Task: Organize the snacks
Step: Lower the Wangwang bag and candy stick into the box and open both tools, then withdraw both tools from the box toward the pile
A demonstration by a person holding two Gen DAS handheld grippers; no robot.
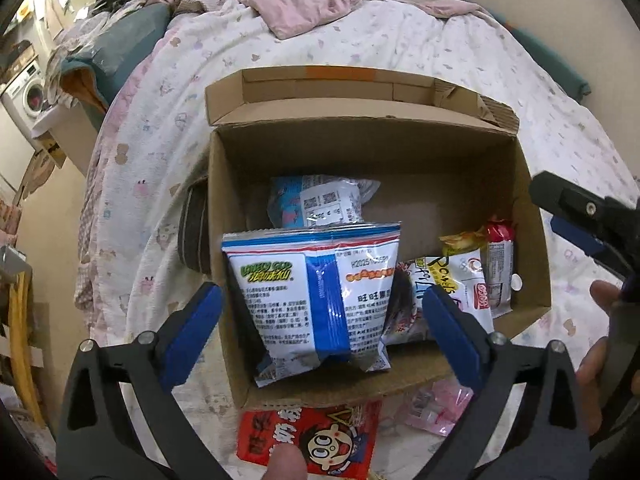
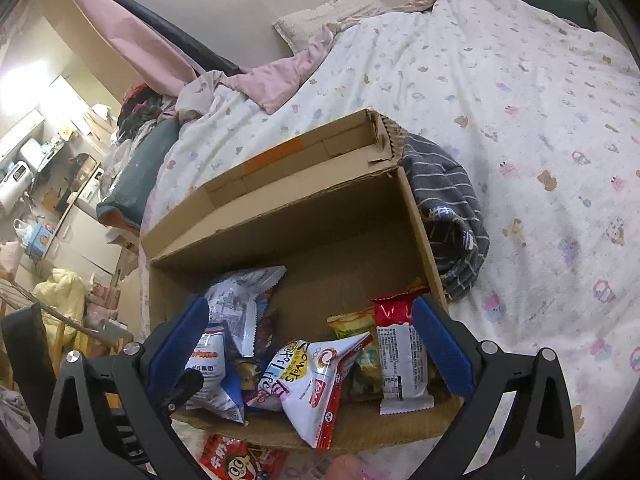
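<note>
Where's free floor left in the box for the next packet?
Bare floor of the cardboard box lies along its far wall and far right corner, between the upper blue-and-white packet and the red-topped packet. The near half is crowded with overlapping bags. The red cartoon packet lies outside on the bedspread.

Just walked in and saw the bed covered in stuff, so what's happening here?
A person holding a claw in each hand is sorting snack packets into a cardboard box on the bed. The left claw is open around a blue and white packet standing in the box, not pressing on it. The right claw is open over the box's other packets, including a red-topped packet. A red packet and a pink packet lie outside the box.
</note>
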